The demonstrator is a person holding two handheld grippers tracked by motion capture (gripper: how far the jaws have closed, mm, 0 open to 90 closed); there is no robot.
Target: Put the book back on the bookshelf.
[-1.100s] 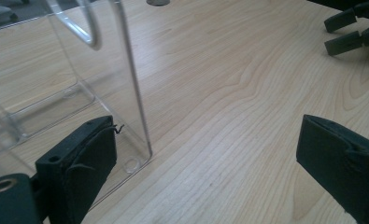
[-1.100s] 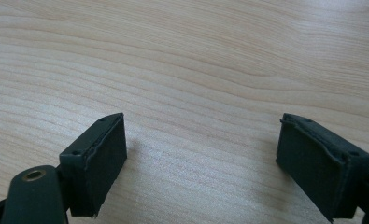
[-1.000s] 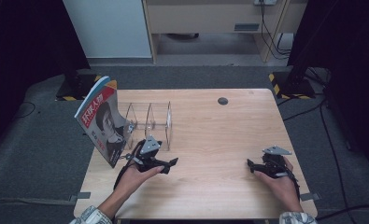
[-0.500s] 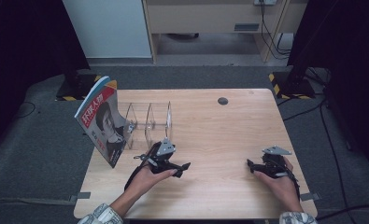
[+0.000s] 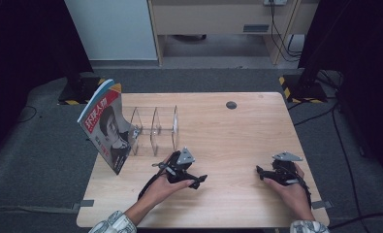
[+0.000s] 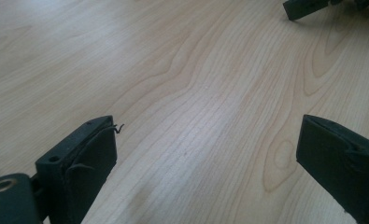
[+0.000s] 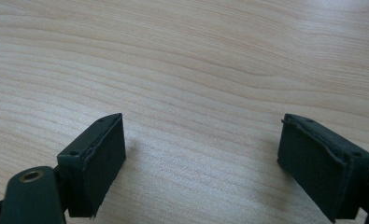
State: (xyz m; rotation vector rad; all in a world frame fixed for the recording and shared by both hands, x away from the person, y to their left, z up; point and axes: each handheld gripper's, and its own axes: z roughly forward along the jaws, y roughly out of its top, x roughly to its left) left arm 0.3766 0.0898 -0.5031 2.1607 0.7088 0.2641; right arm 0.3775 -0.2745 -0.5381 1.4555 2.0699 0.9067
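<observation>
High view: the magazine (image 5: 105,125) stands tilted at the left edge of the tabletop (image 5: 237,131), leaning against the end of the clear divider rack (image 5: 154,130) in the left-centre of the frame. The left tongs (image 5: 193,180) rest low over the wood at lower centre, near the rack's front but apart from it and from the magazine; the right tongs (image 5: 263,173) sit at the lower right, well apart from everything.

In the left gripper view the left tongs (image 6: 205,154) stand wide, with bare wood grain between them and the tip of the other gripper in the upper right corner. In the right gripper view the right tongs (image 7: 203,154) are likewise wide and hold nothing.

The risk, as I judge it, lies with the magazine: it overhangs the table's left side and rests on a light rack. A nudge to the rack could slide it and tip the magazine off the edge.
</observation>
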